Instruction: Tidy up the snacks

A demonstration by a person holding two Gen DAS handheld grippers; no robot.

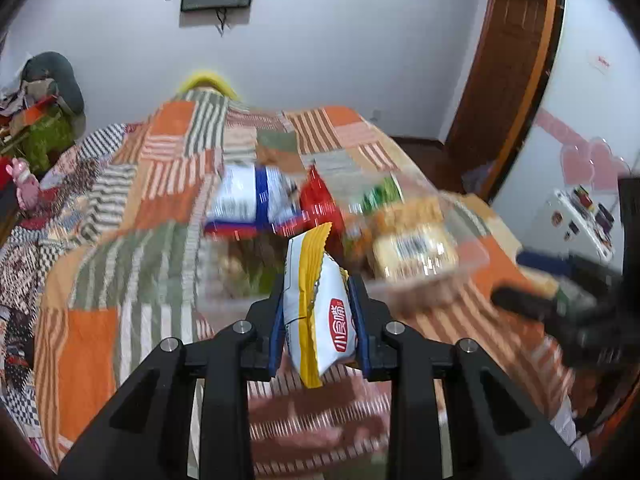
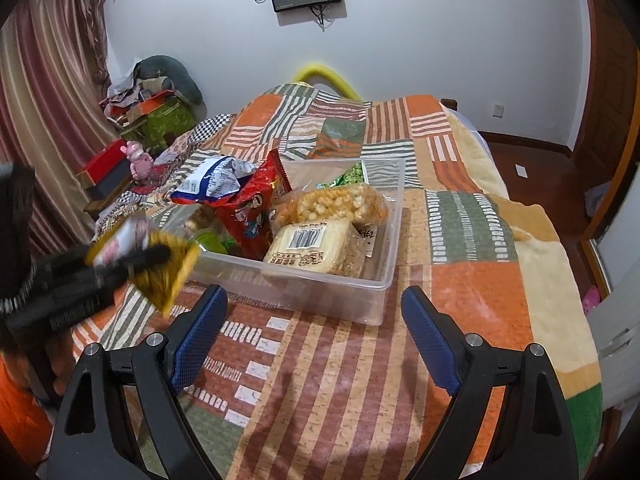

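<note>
My left gripper [image 1: 318, 300] is shut on a white and yellow snack packet [image 1: 316, 312] and holds it in the air in front of a clear plastic box [image 2: 384, 280] on the bed. It shows blurred in the right wrist view [image 2: 132, 258] with the packet [image 2: 168, 280] at the box's near left corner. The box holds a red bag [image 2: 248, 208], a blue and white bag [image 2: 216, 180], a green packet [image 2: 354, 174] and two packs of puffed rice cakes [image 2: 316, 248]. My right gripper [image 2: 314, 308] is open and empty, just in front of the box.
The bed carries a patchwork quilt [image 2: 460, 288] in orange, green and white stripes. Clutter, a red box [image 2: 104, 164] and a pink toy [image 2: 140, 162] stand to the left of the bed. A wooden door [image 1: 508, 64] and floor lie to the right.
</note>
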